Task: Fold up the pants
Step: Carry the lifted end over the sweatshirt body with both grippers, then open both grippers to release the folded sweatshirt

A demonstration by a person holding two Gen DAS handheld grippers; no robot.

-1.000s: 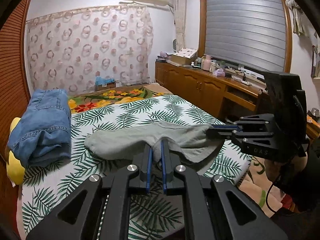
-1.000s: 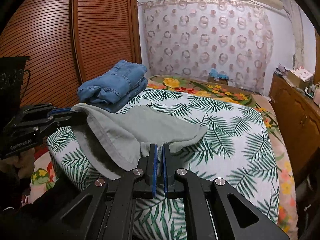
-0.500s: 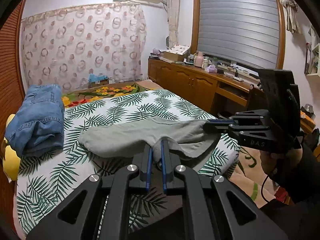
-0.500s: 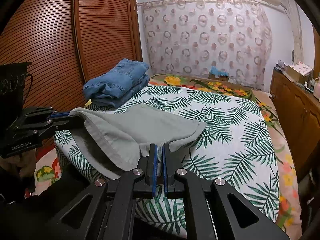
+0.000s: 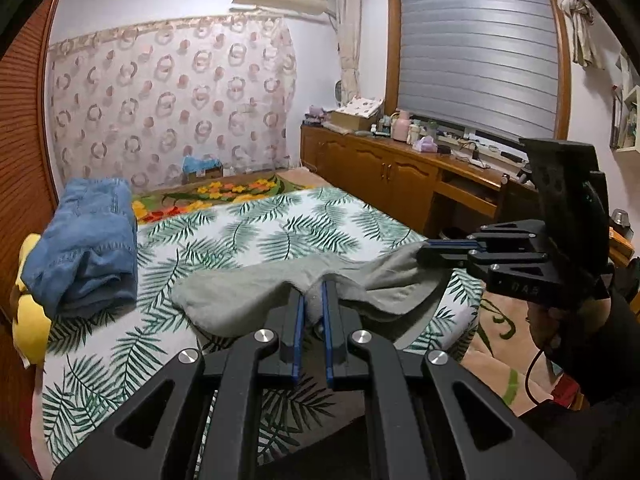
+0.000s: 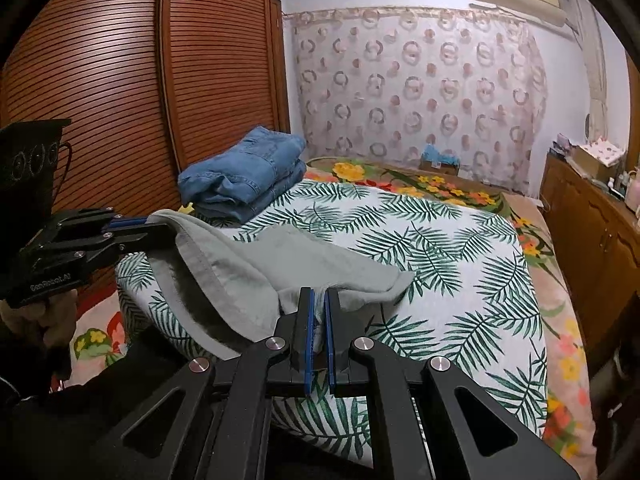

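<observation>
Left gripper (image 5: 312,304): my jaws were clamped on a bunched fold of the grey-green pants (image 5: 240,300), blue pads pressed against cloth.
Right gripper (image 6: 318,312): my jaws were likewise closed on the pants' (image 6: 304,264) edge, near the hem band.
Pants' place: held up at the near end of the bed (image 6: 460,240), the far part lying on the palm-leaf sheet, the near part sagging over the mattress edge.
Neighbour: folded blue jeans (image 5: 88,240) lay well apart by the wardrobe.
Risk, slipping: each pinch looked small, so I judged a tug could pull the cloth free.
Risk, crooked fold: uneven hands would likely skew the edges.
Risk, dragging: the sagging part might slide off toward the floor.
</observation>
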